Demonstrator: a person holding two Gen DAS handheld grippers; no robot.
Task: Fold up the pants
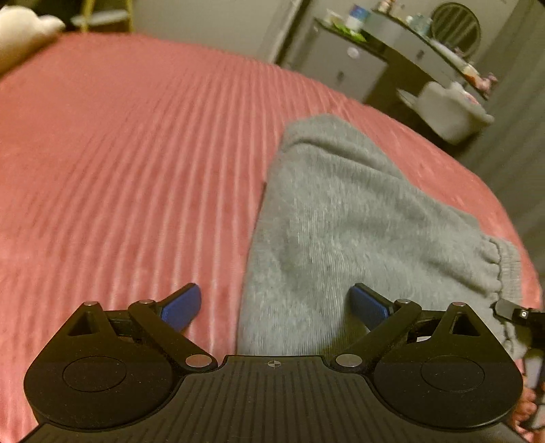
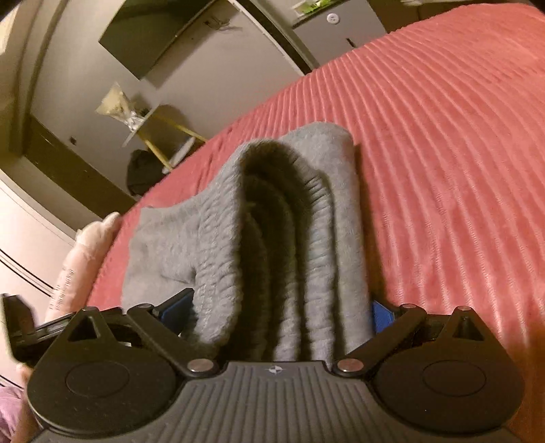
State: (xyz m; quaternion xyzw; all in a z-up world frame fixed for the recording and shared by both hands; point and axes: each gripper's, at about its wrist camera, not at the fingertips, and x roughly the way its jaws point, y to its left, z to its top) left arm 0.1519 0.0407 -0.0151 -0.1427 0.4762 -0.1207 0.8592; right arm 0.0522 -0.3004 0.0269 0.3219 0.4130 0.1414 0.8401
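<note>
- On the left wrist view, I see my left gripper (image 1: pixel 275 306) spread wide, pinching nothing, its blue pads (image 1: pixel 182 306) apart above the bed.
- Grey pants (image 1: pixel 344 235) lie bunched on the pink ribbed bedspread (image 1: pixel 129 163), their near edge between the pads.
- On the right wrist view, I see my right gripper (image 2: pixel 277 311) with the pants' ribbed waistband (image 2: pixel 272 259) between its fingers; the folds hide how tightly they press.

Pink bedspread (image 1: pixel 136 153), dresser (image 1: pixel 344 64), pillow (image 1: pixel 24 30)
</note>
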